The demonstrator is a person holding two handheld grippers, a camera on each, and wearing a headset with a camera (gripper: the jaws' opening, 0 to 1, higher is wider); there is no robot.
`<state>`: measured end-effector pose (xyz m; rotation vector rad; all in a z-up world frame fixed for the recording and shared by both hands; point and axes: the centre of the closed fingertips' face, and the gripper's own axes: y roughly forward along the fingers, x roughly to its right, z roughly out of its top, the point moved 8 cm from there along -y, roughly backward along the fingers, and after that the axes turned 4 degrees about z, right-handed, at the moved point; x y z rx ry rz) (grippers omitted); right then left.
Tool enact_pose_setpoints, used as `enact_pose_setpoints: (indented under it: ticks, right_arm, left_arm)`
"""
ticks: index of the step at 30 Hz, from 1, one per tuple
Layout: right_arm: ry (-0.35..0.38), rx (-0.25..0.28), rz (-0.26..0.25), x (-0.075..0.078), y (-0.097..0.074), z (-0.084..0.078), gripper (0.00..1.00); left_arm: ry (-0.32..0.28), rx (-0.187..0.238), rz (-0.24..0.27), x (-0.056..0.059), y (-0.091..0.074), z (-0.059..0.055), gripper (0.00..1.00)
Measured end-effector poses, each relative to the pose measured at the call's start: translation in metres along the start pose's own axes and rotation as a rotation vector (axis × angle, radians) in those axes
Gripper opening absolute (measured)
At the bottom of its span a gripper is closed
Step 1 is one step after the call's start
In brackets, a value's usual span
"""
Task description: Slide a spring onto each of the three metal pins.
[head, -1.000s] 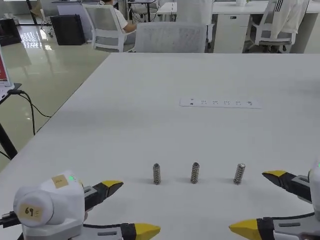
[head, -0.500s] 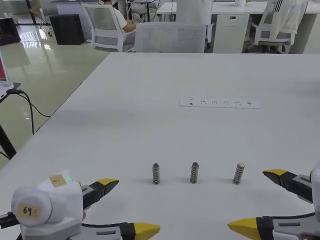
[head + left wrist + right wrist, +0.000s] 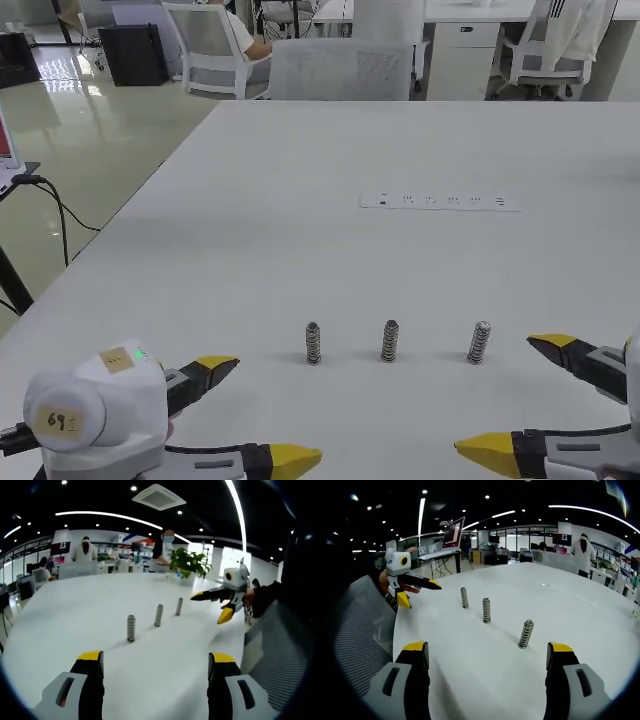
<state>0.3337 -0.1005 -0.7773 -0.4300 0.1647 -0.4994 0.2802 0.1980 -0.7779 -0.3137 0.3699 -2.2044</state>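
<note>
While springs (image 3: 390, 341) stand upright, left tool (image 3: 277, 410), right tool (image 3: 494, 394) spread wide.

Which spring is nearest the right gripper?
The right-end spring, beside the right gripper; the middle spring and left-end spring stand farther off.

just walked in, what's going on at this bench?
A person holds a claw in each hand. The left claw and right claw are both open and empty, near the front edge of the white table. Three pins stand in a row just beyond them, each apparently with a spring on it already.
</note>
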Motion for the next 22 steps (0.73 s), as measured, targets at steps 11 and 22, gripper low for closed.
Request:
enact_pose_setpoints:
  ticks: [11,22]
  right_arm:
    - [0.004,0.02,-0.002,-0.0007,0.003,-0.0016,0.99]
    - [0.003,0.034,-0.006,0.0006,0.0045,0.0,0.99]
  left_arm:
    - [0.0,-0.005,-0.001,0.0009,0.0004,-0.0003,0.83]
    - [0.001,-0.009,0.0,0.0,0.0008,-0.0002,0.83]
